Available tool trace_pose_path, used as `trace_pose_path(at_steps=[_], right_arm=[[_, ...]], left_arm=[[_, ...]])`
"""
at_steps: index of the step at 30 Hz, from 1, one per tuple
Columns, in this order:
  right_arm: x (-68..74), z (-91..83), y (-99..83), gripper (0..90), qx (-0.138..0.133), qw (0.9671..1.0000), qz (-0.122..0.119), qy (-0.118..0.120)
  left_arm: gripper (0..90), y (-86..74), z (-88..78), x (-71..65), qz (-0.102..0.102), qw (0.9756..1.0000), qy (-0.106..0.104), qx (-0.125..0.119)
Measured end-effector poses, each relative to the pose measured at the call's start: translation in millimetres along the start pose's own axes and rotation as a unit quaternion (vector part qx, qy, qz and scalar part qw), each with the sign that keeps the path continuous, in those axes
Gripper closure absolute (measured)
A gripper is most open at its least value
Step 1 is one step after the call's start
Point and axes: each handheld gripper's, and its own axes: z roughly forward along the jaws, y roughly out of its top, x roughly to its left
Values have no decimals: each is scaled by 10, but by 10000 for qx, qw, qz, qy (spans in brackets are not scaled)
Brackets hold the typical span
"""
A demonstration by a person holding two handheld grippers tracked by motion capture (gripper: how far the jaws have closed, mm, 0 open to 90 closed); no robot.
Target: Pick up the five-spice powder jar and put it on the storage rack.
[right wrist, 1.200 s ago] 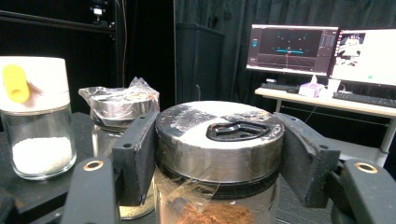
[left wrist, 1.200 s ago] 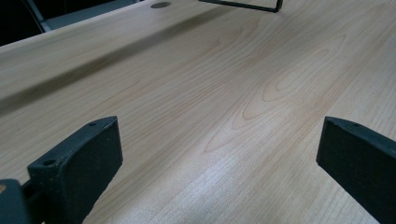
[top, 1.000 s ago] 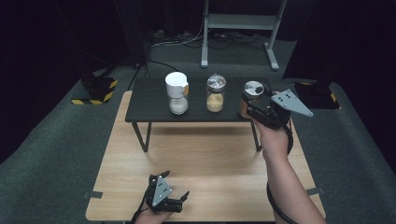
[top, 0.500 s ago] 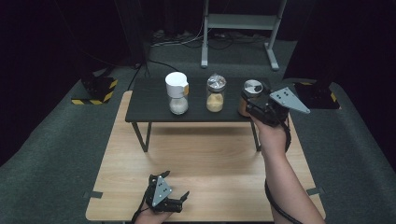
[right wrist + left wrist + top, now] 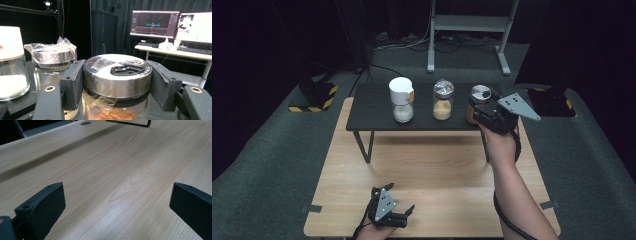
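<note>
Three jars stand in a row on a low black table [image 5: 372, 112]. The right one, a glass jar with a metal lid [image 5: 480, 93] and brown powder inside, is held by my right gripper [image 5: 475, 103], which comes in from the right side. In the right gripper view both black pads [image 5: 75, 82] press on the lid's sides [image 5: 117, 67], so the right gripper [image 5: 117, 86] is shut on it. My left gripper [image 5: 399, 198] rests near the front edge of the wooden table [image 5: 437, 165]. Its jaws stand wide apart over bare wood in the left gripper view [image 5: 117, 202].
A white-capped jar [image 5: 401, 102] of white grains and a foil-wrapped jar [image 5: 442, 100] of yellow grains stand left of the held jar. A metal stand [image 5: 467, 30] rises behind the tables. Monitors on a desk [image 5: 172, 25] show in the right gripper view.
</note>
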Motion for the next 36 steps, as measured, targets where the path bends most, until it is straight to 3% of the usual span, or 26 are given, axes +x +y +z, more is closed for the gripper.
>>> trace_pose_path(at_steps=[25, 28, 30, 36], right_arm=[[-31, 42, -42, 331, 40, 9999, 164, 16], [-36, 44, -35, 282, 72, 9998, 170, -23], [-51, 46, -25, 236, 78, 9995, 318, 41], [-7, 70, -25, 117, 181, 9995, 269, 23]], left_arm=[[6, -1, -1, 1, 23, 10000, -5, -5], [6, 0, 0, 0, 22, 10000, -4, 1], [6, 0, 0, 1, 22, 10000, -3, 4], [6, 0, 0, 0, 25, 10000, 0, 3]])
